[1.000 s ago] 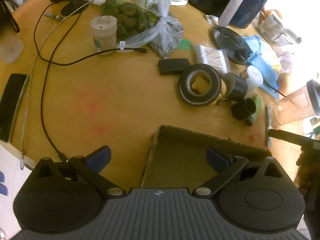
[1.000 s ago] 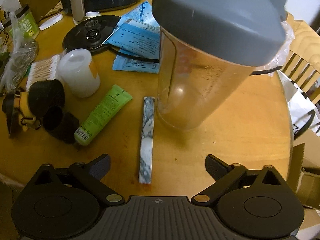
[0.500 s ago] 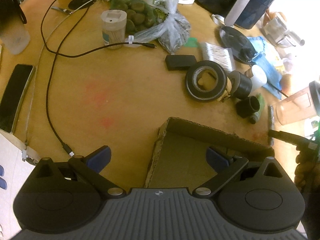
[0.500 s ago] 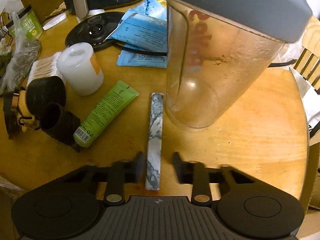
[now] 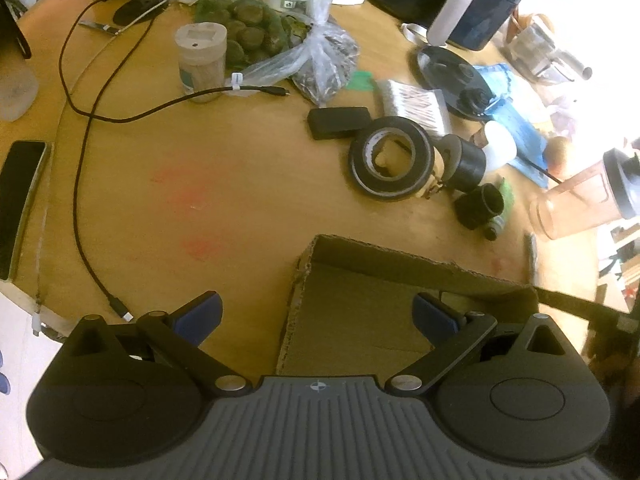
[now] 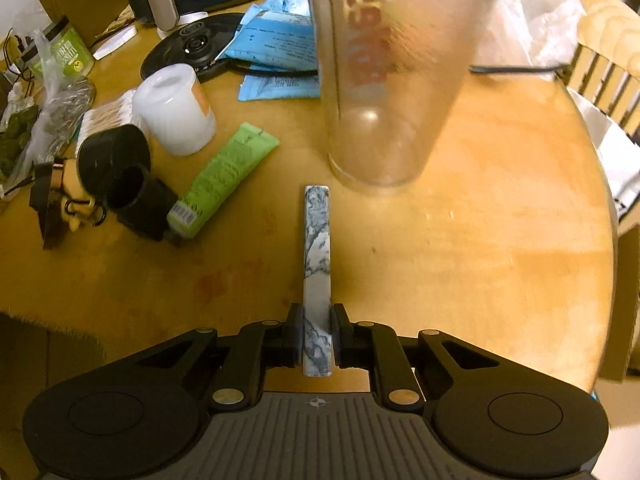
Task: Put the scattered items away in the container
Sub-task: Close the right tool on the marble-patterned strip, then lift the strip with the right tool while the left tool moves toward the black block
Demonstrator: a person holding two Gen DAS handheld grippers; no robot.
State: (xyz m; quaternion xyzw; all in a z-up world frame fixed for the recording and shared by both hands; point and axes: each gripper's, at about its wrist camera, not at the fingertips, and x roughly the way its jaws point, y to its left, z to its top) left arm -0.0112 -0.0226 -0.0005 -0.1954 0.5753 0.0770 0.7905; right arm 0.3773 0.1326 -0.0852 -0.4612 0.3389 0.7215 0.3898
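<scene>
The marbled grey-and-white bar (image 6: 317,264) lies lengthwise on the wooden surface (image 6: 460,248), its near end clamped between the two fingers of the right gripper (image 6: 317,338), whose pads press on both its long sides. Its far end points toward the base of a clear shaker bottle (image 6: 380,92) with a grey lid, which stands just beyond it without touching. To the left of the bar lies a green tube (image 6: 224,172), tilted, its capped end beside a short black cylinder (image 6: 140,196). Farther left sit another black cylinder (image 6: 110,152), a white jar (image 6: 172,112) and a pack of cotton swabs (image 6: 106,118). Blue sachets (image 6: 276,36) lie behind the jar, partly over a round black lid (image 6: 192,48).

The cardboard box (image 5: 400,268), the container, sits at the near edge of the surface below the left gripper (image 5: 316,316), which hovers with its blue-padded fingers spread wide and nothing between them; its right finger hangs over the box's inside, its left over bare wood. The box looks empty where its floor shows. Beyond it, well apart, are a roll of black tape (image 5: 390,158), a small black case (image 5: 340,122) and a bag of dark round fruit (image 5: 256,40). A black cable (image 5: 84,140) curves across the left part of the surface, near a phone (image 5: 18,204) at the edge.
</scene>
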